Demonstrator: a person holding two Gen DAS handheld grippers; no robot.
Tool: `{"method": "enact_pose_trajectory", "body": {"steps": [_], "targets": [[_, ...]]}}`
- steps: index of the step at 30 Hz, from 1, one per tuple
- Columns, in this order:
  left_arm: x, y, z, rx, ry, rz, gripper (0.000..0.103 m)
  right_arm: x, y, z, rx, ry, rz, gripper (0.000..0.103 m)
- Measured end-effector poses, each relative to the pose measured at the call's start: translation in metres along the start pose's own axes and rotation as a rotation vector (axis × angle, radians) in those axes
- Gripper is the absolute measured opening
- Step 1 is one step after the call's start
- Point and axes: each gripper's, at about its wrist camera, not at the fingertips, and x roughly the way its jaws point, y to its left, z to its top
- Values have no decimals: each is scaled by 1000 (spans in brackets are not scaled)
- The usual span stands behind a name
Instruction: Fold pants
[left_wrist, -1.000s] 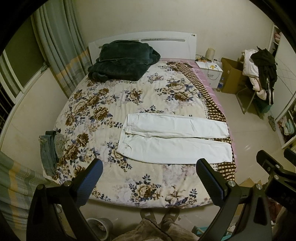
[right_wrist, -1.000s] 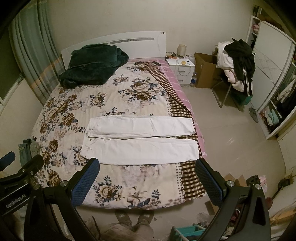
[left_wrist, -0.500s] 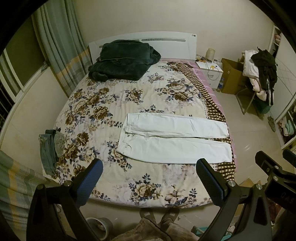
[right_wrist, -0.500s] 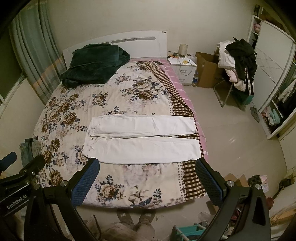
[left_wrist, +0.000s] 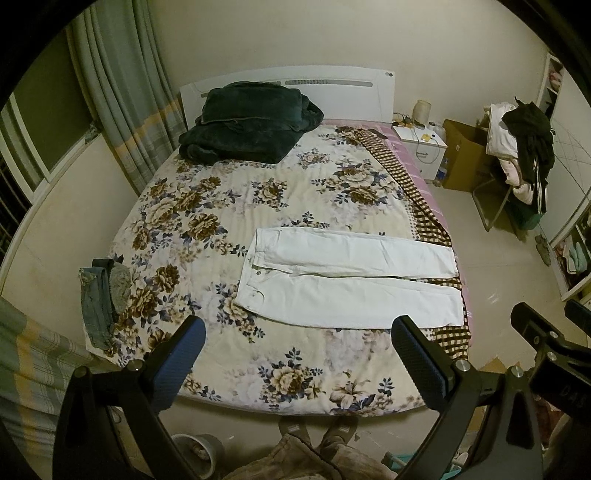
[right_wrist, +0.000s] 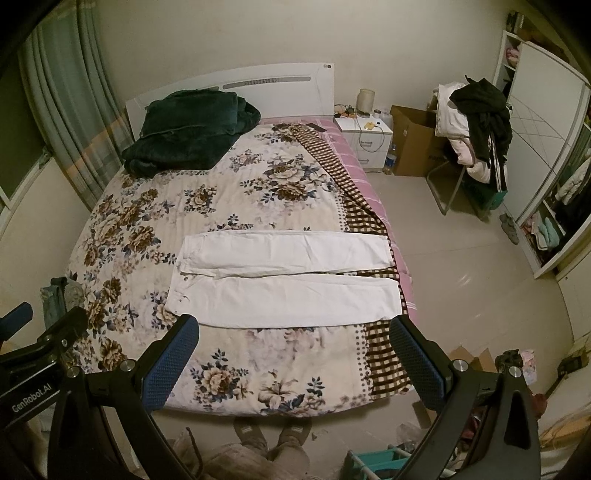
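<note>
White pants (left_wrist: 347, 277) lie flat on the floral bedspread (left_wrist: 207, 206), waist to the left, both legs stretched right toward the bed's right edge; they also show in the right wrist view (right_wrist: 284, 280). My left gripper (left_wrist: 299, 354) is open and empty, held high above the bed's near edge. My right gripper (right_wrist: 291, 350) is open and empty too, at a similar height, to the right of the left one. The right gripper's body (left_wrist: 546, 347) shows in the left wrist view, the left gripper's body (right_wrist: 33, 350) in the right wrist view.
A dark green blanket (left_wrist: 247, 122) lies by the headboard. Folded jeans and grey cloth (left_wrist: 103, 291) sit at the bed's left edge. A checked blanket (right_wrist: 369, 221) runs along the right edge. A nightstand (right_wrist: 369, 144), a box and a clothes-laden chair (right_wrist: 472, 140) stand right.
The right wrist view has drifted slightly toward the bed, so the pants sit a little closer. The left view is nearly unchanged. Both grippers stay open.
</note>
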Motion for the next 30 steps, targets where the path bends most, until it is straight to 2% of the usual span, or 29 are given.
{"method": "enact_pose_trajectory", "body": {"steps": [16,21,25,30], "targets": [[-1,-4,3,-4,-2,-2,103,2,-3,-4,2,-2,3,103],[-6,-9,20,-10,-9,6,103,1,-1,-3,12,1,-7,103],[11,-8,43,-29,-29,25,103,18,-4,4,58,-5,-35,103],[68,4,76,-59,-57,47,103,74,-18,19,132,-11,-105,103]]}}
